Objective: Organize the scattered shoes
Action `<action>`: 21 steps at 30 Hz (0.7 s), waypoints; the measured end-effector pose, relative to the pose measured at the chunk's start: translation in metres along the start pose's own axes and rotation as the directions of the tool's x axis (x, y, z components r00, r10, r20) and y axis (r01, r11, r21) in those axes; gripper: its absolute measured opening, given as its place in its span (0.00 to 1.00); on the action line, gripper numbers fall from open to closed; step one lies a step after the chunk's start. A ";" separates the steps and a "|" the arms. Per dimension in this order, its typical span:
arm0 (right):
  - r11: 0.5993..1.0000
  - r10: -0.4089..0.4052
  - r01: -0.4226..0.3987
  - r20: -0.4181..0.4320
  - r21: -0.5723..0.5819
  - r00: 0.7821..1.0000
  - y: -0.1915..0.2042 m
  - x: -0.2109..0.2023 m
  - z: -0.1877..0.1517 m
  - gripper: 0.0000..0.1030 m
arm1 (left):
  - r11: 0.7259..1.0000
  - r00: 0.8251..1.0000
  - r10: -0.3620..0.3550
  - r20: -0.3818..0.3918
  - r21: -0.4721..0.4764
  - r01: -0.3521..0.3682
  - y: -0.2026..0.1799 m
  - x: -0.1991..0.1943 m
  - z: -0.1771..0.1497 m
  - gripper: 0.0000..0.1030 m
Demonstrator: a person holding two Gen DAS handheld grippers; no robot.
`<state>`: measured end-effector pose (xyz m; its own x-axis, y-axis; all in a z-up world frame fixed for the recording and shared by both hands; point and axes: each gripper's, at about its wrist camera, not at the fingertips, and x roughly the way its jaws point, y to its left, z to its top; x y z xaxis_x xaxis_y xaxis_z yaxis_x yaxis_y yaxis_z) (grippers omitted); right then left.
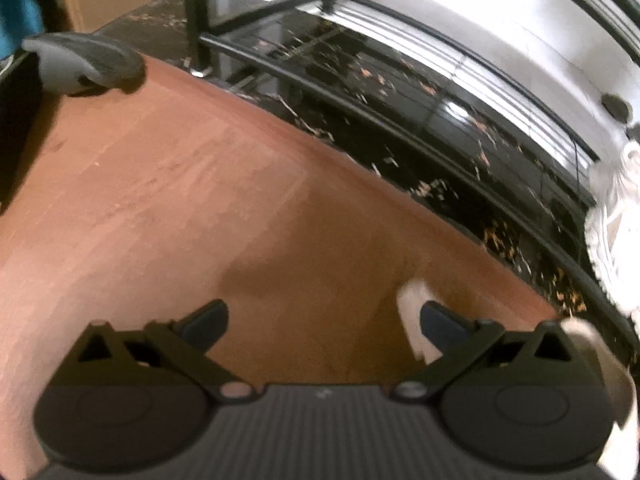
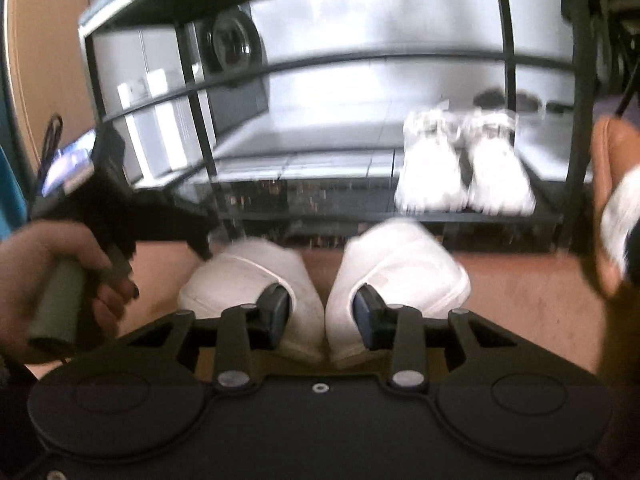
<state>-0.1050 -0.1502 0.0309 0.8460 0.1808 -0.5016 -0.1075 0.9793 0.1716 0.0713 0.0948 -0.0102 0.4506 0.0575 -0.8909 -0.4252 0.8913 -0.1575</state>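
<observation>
In the right wrist view, two white slip-on shoes (image 2: 384, 272) hang side by side over the reddish floor, in front of a black shoe rack (image 2: 192, 132). My right gripper (image 2: 322, 314) has one finger inside each shoe's opening and is shut on their touching inner walls. A pair of white sneakers (image 2: 464, 164) stands on the rack's bottom shelf. My left gripper (image 1: 324, 322) is open over bare floor with nothing between its fingers. A white shoe's tip (image 1: 410, 312) shows just behind its right finger. A hand (image 2: 48, 264) holds the left gripper's handle.
A grey shoe (image 1: 80, 64) lies on the floor at the far left, near the rack's leg (image 1: 198, 16). A brown shoe (image 2: 612, 184) with a white part sits at the right edge. The floor (image 1: 180, 200) before the rack is bare; one white sneaker (image 1: 612, 220) shows on its shelf.
</observation>
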 end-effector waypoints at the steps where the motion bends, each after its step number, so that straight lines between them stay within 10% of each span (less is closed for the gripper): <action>1: 1.000 -0.007 0.007 0.006 0.011 1.000 -0.001 -0.004 0.002 0.35 | 1.000 1.000 0.004 0.003 -0.010 -0.004 0.002 0.000 0.001 0.99; 14: 0.990 -0.068 0.096 0.242 -0.106 0.968 0.004 -0.026 0.037 0.35 | 0.999 0.999 0.031 0.025 -0.009 -0.031 0.001 -0.003 0.001 0.99; 21: 0.979 -0.061 0.117 0.303 -0.169 0.951 0.016 0.044 0.058 0.35 | 0.996 0.995 0.047 0.083 -0.077 -0.040 0.012 -0.014 0.003 0.99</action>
<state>-0.0397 -0.1322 0.0605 0.9693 0.0845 -0.2307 -0.0948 0.9949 -0.0335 0.0625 0.1066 0.0018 0.4938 0.1360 -0.8589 -0.5023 0.8508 -0.1541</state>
